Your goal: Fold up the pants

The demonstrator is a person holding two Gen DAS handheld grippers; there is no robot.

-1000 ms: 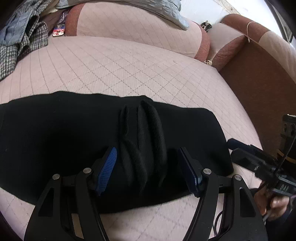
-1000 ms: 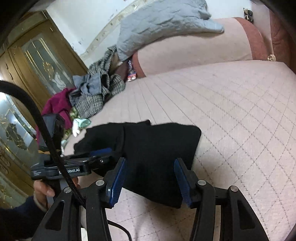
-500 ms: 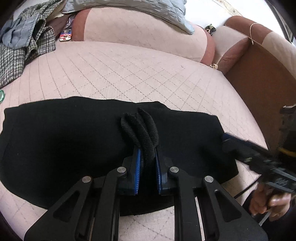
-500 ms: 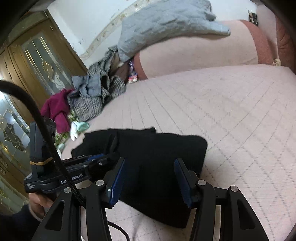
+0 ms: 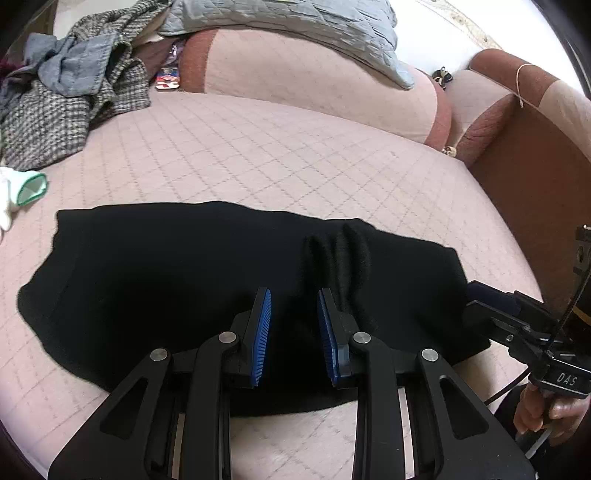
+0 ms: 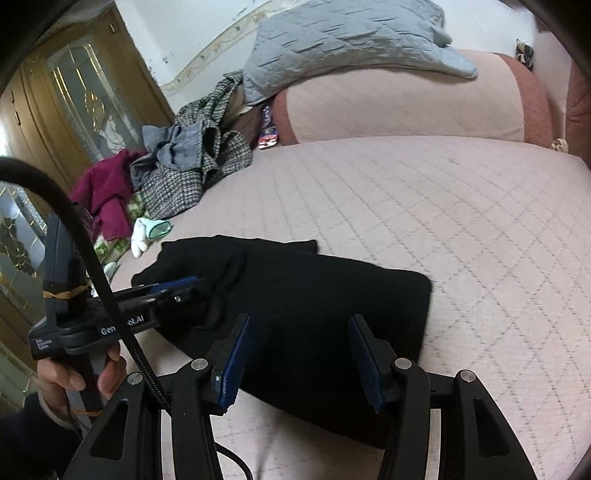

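Observation:
Black pants (image 5: 166, 277) lie folded flat across the pink quilted couch seat (image 5: 277, 155). A few raised wrinkles (image 5: 351, 251) stand near their right end. My left gripper (image 5: 294, 295) hovers over the near edge of the pants, just left of the wrinkles. Its jaws are opening, with only flat cloth below them and nothing pinched. In the right wrist view the pants (image 6: 332, 288) lie under my right gripper (image 6: 299, 321), which is open above their near right corner. The left gripper (image 6: 162, 291) reaches in from the left, held by a hand (image 6: 74, 380).
A heap of checked and grey clothes (image 5: 66, 92) sits at the far left, with a white and green sock (image 5: 26, 188) beside it. A grey quilt (image 5: 295, 26) drapes the backrest. A brown armrest (image 5: 535, 177) bounds the right. A cable (image 6: 92, 258) crosses the right wrist view.
The left gripper closed on the raised wrinkles, then let them go and parted its jaws while shifting left. The wrinkles stay raised. The right gripper stayed open and drifted slightly.

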